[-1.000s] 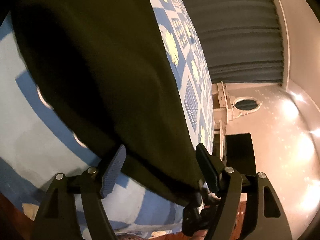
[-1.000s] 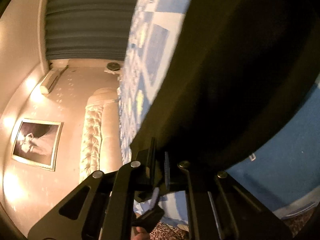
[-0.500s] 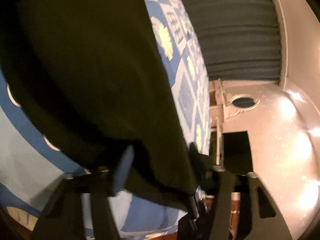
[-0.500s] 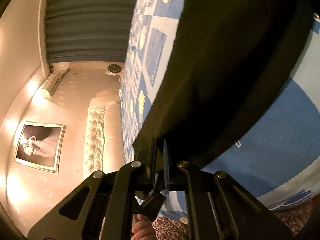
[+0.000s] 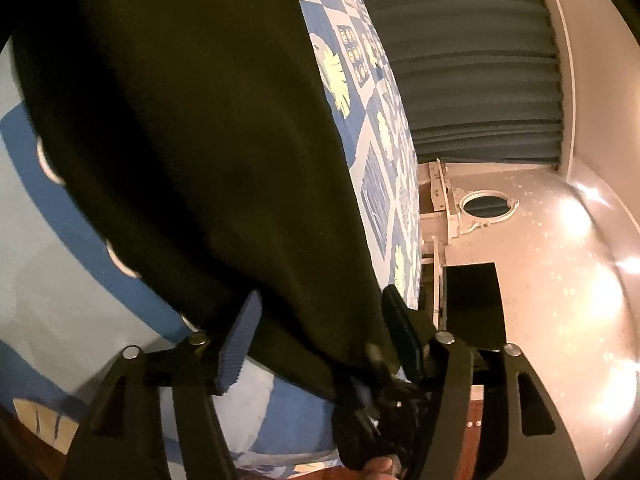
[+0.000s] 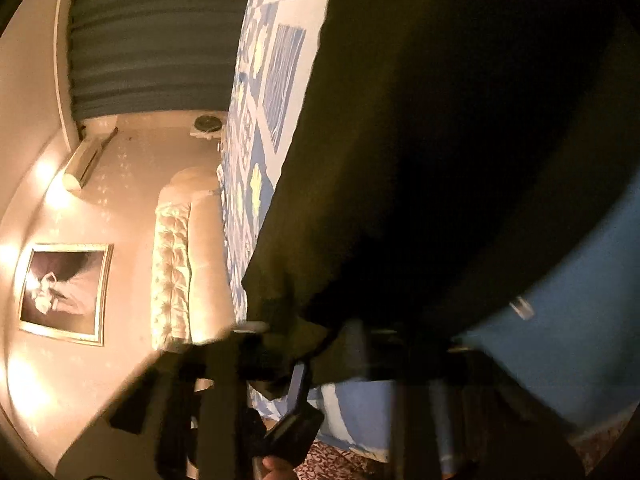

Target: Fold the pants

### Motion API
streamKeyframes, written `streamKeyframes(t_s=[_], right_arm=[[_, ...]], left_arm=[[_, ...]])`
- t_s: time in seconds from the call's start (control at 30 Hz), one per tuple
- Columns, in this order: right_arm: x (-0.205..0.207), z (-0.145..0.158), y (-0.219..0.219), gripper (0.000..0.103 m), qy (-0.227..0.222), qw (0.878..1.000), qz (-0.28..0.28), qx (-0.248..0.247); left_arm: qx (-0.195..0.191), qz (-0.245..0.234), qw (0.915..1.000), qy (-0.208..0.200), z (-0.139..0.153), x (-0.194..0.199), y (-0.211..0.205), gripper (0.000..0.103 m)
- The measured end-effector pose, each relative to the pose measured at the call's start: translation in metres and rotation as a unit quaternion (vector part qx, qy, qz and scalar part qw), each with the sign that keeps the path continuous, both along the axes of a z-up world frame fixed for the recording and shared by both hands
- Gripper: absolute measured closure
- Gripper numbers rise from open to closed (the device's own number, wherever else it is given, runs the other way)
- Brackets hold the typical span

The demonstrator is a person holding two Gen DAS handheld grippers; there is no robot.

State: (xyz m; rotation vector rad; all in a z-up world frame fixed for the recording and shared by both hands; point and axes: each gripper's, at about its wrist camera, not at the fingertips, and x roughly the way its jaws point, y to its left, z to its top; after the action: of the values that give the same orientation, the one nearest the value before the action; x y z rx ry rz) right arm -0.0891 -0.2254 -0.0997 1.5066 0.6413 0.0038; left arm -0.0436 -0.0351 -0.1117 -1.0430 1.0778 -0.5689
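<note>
The left tool [image 5: 320,332] is standing with its jaws apart, and they have just been widening; the hem of the dark pants [image 5: 180,120] is hanging between the blue pad on one side and the black finger on the other, neither visibly pressing on the cloth. A fingertip of the person's hand [image 5: 380,467] is showing at the bottom edge, below the tool.

The right tool [image 6: 300,360] is blurred, its jaws closed tight and gripping a corner of the pants [image 6: 440,140] — the cloth is bunching right at the fingers.

The pants are lying spread over the bed [image 5: 60,280], covering most of its blue and white patterned cover [image 6: 280,92], with their near edge drooping over the bed's front side.

Beyond the bed, on the right tool's side, a tufted cream headboard [image 6: 172,272] is standing against the wall, a framed picture [image 6: 64,292] hanging past it. Farther off — behind the bed's far end — grey-green curtains [image 5: 480,60] are hanging, with an oval mirror [image 5: 486,204] beside them.
</note>
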Motion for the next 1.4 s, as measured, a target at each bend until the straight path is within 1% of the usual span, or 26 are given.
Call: streamKeyframes(t_s=[0.03,0.2,0.3,0.4,0.5,0.57,0.6,0.63,0.67,0.7,0.73,0.77,0.87,0.93,0.97,1.0,1.03,1.07,1.1,1.17,1.2,1.23,1.27,1.33,1.4], right_arm=[[0.002,0.003,0.001,0.097,-0.006,1.000,0.002,0.002],[-0.001,0.026,-0.004,0.097,-0.046,0.999,-0.009,0.014],[-0.002,0.033,-0.002,0.097,-0.060,0.998,-0.011,0.026],[-0.005,0.031,-0.004,0.097,-0.061,0.998,-0.009,0.034],[-0.007,0.027,-0.005,0.097,-0.057,0.997,-0.009,0.041],[-0.010,0.024,-0.005,0.097,-0.054,0.998,-0.008,0.043],[-0.011,0.022,-0.005,0.097,-0.052,0.998,-0.006,0.041],[-0.012,0.019,-0.005,0.097,-0.049,0.998,-0.006,0.041],[-0.011,0.020,-0.004,0.097,-0.046,0.998,-0.005,0.041],[-0.012,0.017,-0.003,0.097,-0.042,0.998,-0.003,0.042],[-0.014,0.014,-0.002,0.097,-0.037,0.998,-0.002,0.041],[-0.015,0.013,-0.001,0.097,-0.033,0.999,-0.001,0.041],[-0.018,0.002,0.001,0.097,-0.015,0.999,0.005,0.044],[-0.022,-0.009,0.003,0.097,0.003,0.999,0.006,0.053],[-0.023,-0.012,0.003,0.097,0.003,0.998,0.006,0.058],[-0.027,-0.011,0.001,0.094,0.001,0.998,0.002,0.062],[-0.031,-0.009,-0.002,0.090,0.003,0.998,0.000,0.058],[-0.035,-0.006,-0.006,0.079,0.002,0.999,-0.005,0.050],[-0.044,0.001,-0.014,0.073,-0.003,0.999,-0.018,0.031],[-0.065,0.013,-0.029,0.057,-0.008,0.999,-0.051,-0.004],[-0.083,0.019,-0.043,0.054,-0.002,0.996,-0.085,-0.028],[-0.097,0.021,-0.053,0.052,0.004,0.993,-0.110,-0.038],[-0.112,0.020,-0.065,0.049,0.011,0.989,-0.141,-0.039],[-0.132,0.014,-0.084,0.049,0.019,0.982,-0.185,-0.028],[-0.140,0.010,-0.099,0.049,0.013,0.978,-0.208,-0.026]], left_arm=[[-0.002,0.002,1.0000,0.001,0.001,-0.001,0.001,0.033],[-0.010,0.013,0.9998,0.008,0.004,-0.007,-0.004,0.025],[-0.006,0.007,0.9999,0.007,0.004,-0.009,-0.012,0.025],[-0.003,0.021,0.9997,0.010,0.002,-0.004,-0.014,0.025],[-0.004,0.043,0.9991,0.002,0.004,0.008,-0.010,0.025],[-0.008,0.040,0.9991,0.004,0.003,0.014,-0.006,0.037],[0.000,0.035,0.9994,0.004,0.004,0.017,-0.006,0.059],[0.031,0.013,0.9994,-0.002,0.005,0.022,-0.007,0.084],[0.048,0.003,0.9988,-0.006,0.005,0.023,-0.008,0.092],[0.057,-0.006,0.9983,-0.011,0.005,0.024,-0.007,0.094],[0.058,-0.014,0.9981,-0.013,0.003,0.022,-0.004,0.096],[0.062,-0.019,0.9978,-0.015,0.002,0.021,-0.003,0.096],[0.103,-0.031,0.9934,-0.040,0.003,0.013,0.000,0.096],[0.104,-0.032,0.9935,-0.033,-0.002,0.012,0.003,0.096],[0.107,-0.030,0.9934,-0.029,-0.004,0.012,0.005,0.096],[0.107,-0.030,0.9934,-0.029,-0.006,0.012,0.007,0.096],[0.108,-0.032,0.9931,-0.033,-0.006,0.012,0.007,0.096],[0.112,-0.033,0.9925,-0.037,-0.005,0.012,0.008,0.096],[0.112,-0.034,0.9923,-0.038,-0.005,0.013,0.008,0.096],[0.111,-0.035,0.9926,-0.036,-0.005,0.012,0.005,0.096],[0.111,-0.035,0.9925,-0.037,-0.005,0.014,0.004,0.096],[0.112,-0.036,0.9923,-0.039,-0.005,0.014,0.004,0.096],[0.112,-0.035,0.9923,-0.038,-0.005,0.014,0.005,0.096],[0.111,-0.035,0.9924,-0.038,-0.005,0.013,0.005,0.096],[0.111,-0.035,0.9925,-0.039,-0.003,0.011,0.004,0.096]])
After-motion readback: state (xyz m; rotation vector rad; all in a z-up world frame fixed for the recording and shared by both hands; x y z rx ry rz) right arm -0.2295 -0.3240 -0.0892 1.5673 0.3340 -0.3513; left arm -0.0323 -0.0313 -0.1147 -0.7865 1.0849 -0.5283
